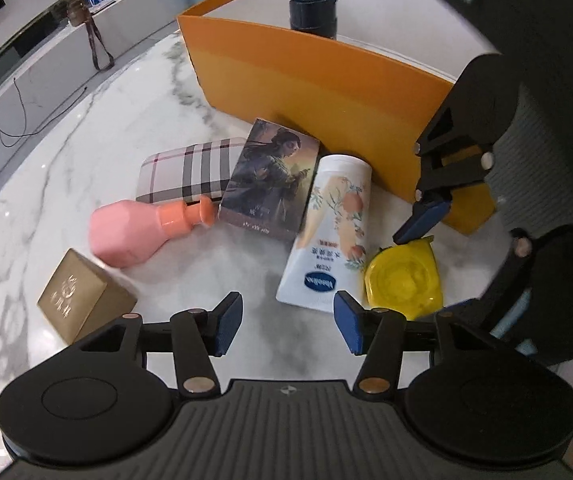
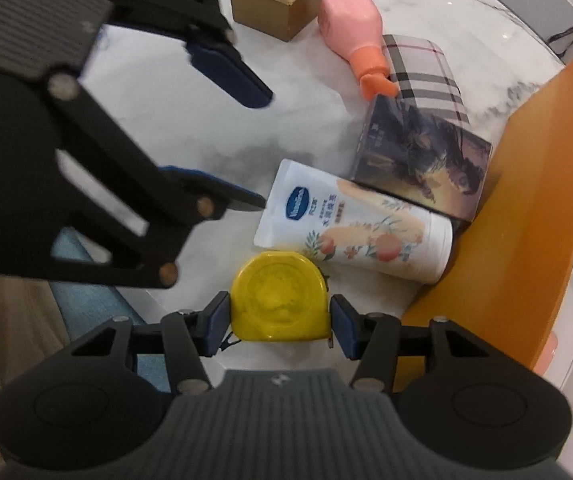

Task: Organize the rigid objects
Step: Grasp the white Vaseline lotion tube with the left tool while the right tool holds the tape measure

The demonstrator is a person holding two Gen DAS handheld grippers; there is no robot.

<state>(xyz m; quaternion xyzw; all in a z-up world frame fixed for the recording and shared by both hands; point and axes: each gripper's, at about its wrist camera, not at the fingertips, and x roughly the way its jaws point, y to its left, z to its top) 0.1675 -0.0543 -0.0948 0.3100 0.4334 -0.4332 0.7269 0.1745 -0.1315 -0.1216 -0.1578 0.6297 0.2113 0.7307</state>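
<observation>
On the marble table [image 1: 66, 168], beside the orange box [image 1: 306, 80], most items wait unsorted: only a dark cylinder [image 1: 312, 8] stands inside, so the task looks barely begun. The right gripper [image 2: 280, 322] has its jaws spread around the yellow tape measure [image 2: 278, 300], seemingly not yet squeezing. The left gripper [image 1: 288, 322] hovers with jaws spread and empty, near the white lotion tube [image 1: 330, 232], picture box [image 1: 272, 184], pink bottle [image 1: 134, 232], plaid case [image 1: 186, 172] and gold box [image 1: 82, 296].

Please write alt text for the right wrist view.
The right gripper brackets a yellow tape measure on a marble table, its pads at both sides. Beyond lie a lotion tube and an orange box.
</observation>
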